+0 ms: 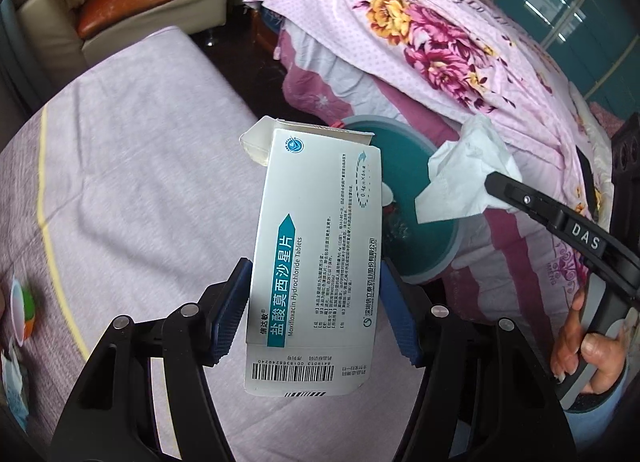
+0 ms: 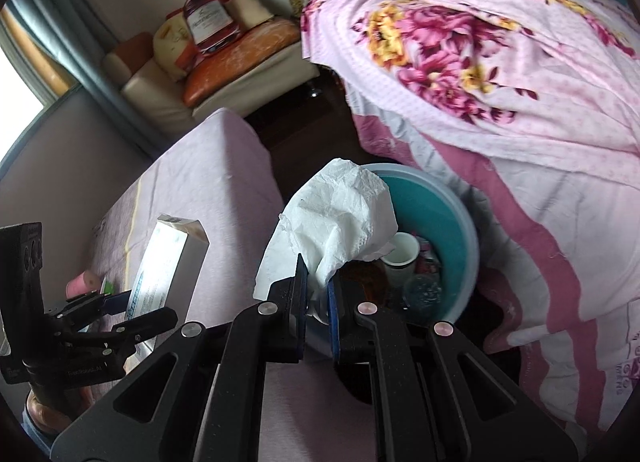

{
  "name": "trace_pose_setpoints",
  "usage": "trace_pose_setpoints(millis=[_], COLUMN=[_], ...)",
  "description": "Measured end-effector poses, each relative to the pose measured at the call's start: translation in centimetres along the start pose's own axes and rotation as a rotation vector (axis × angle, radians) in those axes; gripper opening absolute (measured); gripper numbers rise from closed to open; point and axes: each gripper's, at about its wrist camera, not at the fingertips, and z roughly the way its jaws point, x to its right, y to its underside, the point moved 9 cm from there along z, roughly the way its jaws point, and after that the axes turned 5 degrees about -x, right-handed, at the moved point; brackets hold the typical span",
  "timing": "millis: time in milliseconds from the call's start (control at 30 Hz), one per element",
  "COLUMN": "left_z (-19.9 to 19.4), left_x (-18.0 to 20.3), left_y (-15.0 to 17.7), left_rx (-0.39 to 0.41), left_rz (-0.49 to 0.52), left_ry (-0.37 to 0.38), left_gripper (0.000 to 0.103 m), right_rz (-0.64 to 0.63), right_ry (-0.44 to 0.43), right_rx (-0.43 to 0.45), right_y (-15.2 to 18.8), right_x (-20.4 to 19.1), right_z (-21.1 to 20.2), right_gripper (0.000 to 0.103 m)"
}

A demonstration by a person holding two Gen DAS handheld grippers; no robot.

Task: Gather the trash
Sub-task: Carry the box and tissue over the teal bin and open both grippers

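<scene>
My left gripper is shut on a white medicine box with teal lettering, held upright above the lilac bed sheet. A crumpled white tissue sticks up from my right gripper, which is shut on it. Behind both hangs a teal basin on the floor, with a white cup and other scraps inside. In the left wrist view the tissue and the right gripper's black fingers hover over the basin. In the right wrist view the box shows at the left, in the left gripper.
A pink floral quilt is heaped to the right of the basin. A small colourful cup and a wrapper lie on the sheet at the left. A pink roll lies near the box. A cream sofa stands at the back.
</scene>
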Motion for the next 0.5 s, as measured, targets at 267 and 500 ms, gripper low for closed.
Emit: trace_pose_setpoints(millis=[267, 500], left_z=[2.6, 4.7], left_x=[3.1, 4.5], left_y=[-2.8, -3.6], left_rx=[-0.021, -0.043], left_rz=[0.021, 0.030], left_ry=[0.010, 0.020], left_gripper=[0.065, 0.066], right_rz=[0.058, 0.089], right_ry=[0.020, 0.032], right_rx=[0.006, -0.004], right_y=[-0.8, -1.0], right_x=[4.3, 6.7], right_z=[-0.4, 0.0], right_gripper=[0.009, 0.009])
